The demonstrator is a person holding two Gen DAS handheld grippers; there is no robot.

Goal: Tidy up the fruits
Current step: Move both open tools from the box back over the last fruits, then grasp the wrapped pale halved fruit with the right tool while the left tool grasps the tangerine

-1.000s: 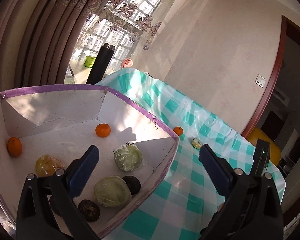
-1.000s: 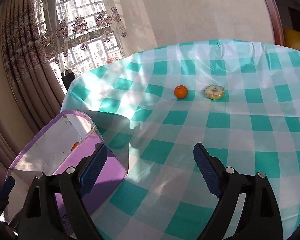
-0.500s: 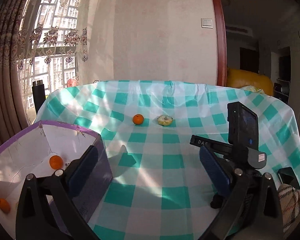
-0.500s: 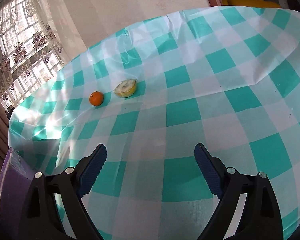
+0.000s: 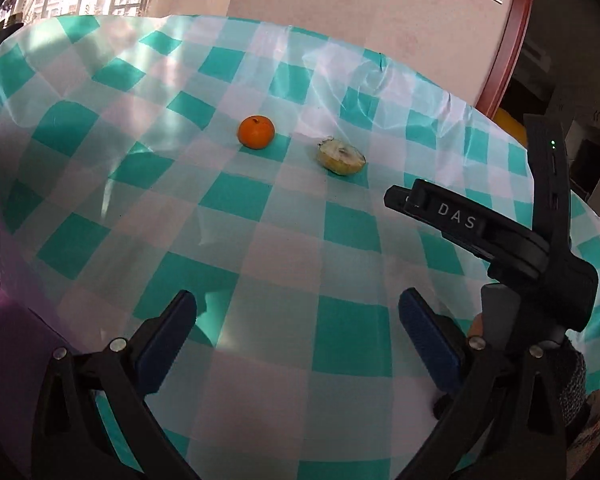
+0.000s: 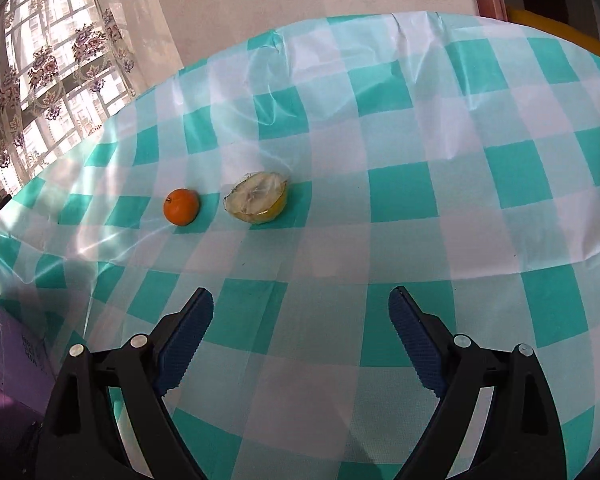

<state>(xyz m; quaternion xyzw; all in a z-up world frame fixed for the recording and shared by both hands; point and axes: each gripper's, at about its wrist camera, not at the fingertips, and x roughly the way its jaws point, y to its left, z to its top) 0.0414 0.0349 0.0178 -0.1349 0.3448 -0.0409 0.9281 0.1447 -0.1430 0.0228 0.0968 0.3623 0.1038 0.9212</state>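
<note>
Both the left gripper (image 5: 298, 312) and the right gripper (image 6: 301, 310) are spread, empty. The tangerine (image 6: 181, 206) looks light, soft-skinned; squeeze its sides. The wrapped halved fruit (image 6: 257, 197) seems slippery.

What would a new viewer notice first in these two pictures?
First, the teal-and-white checked tablecloth, which fills both views. Mid-table lie a small orange and, to its right and apart from it, a cut yellow fruit half. The left gripper and right gripper are open and empty.

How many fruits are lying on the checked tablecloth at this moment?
2: an orange and, just right of it, a cut yellow fruit half, mid-table. The box's contents are out of view.
</note>
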